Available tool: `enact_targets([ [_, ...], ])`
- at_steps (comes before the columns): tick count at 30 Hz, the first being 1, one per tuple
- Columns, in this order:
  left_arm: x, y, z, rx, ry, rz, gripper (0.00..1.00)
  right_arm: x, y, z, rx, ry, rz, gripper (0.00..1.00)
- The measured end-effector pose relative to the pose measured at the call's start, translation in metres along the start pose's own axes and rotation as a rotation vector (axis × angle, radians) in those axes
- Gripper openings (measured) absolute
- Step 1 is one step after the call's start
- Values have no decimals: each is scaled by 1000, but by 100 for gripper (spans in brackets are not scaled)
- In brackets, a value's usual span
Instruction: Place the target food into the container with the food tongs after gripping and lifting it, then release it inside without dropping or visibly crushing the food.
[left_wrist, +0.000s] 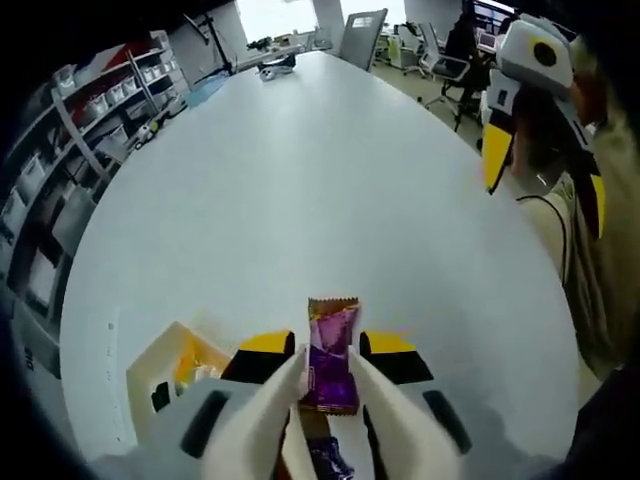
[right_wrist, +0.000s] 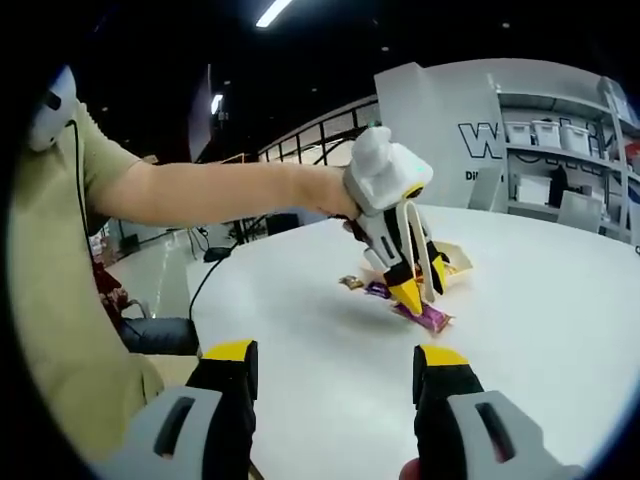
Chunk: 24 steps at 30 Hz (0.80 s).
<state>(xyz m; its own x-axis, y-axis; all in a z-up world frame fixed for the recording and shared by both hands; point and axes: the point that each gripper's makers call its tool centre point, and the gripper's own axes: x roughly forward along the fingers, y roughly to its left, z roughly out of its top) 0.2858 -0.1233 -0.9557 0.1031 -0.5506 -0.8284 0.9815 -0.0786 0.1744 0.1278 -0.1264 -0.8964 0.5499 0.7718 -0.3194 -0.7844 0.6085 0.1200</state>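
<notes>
White food tongs (left_wrist: 270, 405) sit between the jaws of my left gripper (left_wrist: 328, 345), which is shut on them. The tong tips close on a purple snack packet (left_wrist: 332, 355) low over the white table (left_wrist: 300, 180). A second purple packet (left_wrist: 330, 460) lies nearer me. The white container (left_wrist: 160, 365), with yellow contents, stands just left of the tongs. From the right gripper view, the left gripper (right_wrist: 422, 285) points down at the purple packet (right_wrist: 427, 318), with the container (right_wrist: 458, 265) behind it. My right gripper (right_wrist: 335, 355) is open and holds nothing; it hovers at the table's right edge (left_wrist: 545, 175).
Shelves with storage bins (left_wrist: 90, 110) line the left side. Office chairs (left_wrist: 362, 35) and small items (left_wrist: 275, 65) are at the table's far end. A person's arm (right_wrist: 220, 190) reaches across the right gripper view, with more shelves (right_wrist: 560, 135) behind.
</notes>
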Motion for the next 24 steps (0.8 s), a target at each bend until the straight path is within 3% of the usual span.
enact_targets([
  [9,3,-1,-4,-11,6,-1,24,-1,-1,-1,2,1,-3,61],
  [16,3,-4,-10,-87,10,-8,24,-1,-1,-1,3,-2,-1,61],
  [24,-5,-13,-19,-108,44,-22,23,0,0,-3,6,0,-2,61],
])
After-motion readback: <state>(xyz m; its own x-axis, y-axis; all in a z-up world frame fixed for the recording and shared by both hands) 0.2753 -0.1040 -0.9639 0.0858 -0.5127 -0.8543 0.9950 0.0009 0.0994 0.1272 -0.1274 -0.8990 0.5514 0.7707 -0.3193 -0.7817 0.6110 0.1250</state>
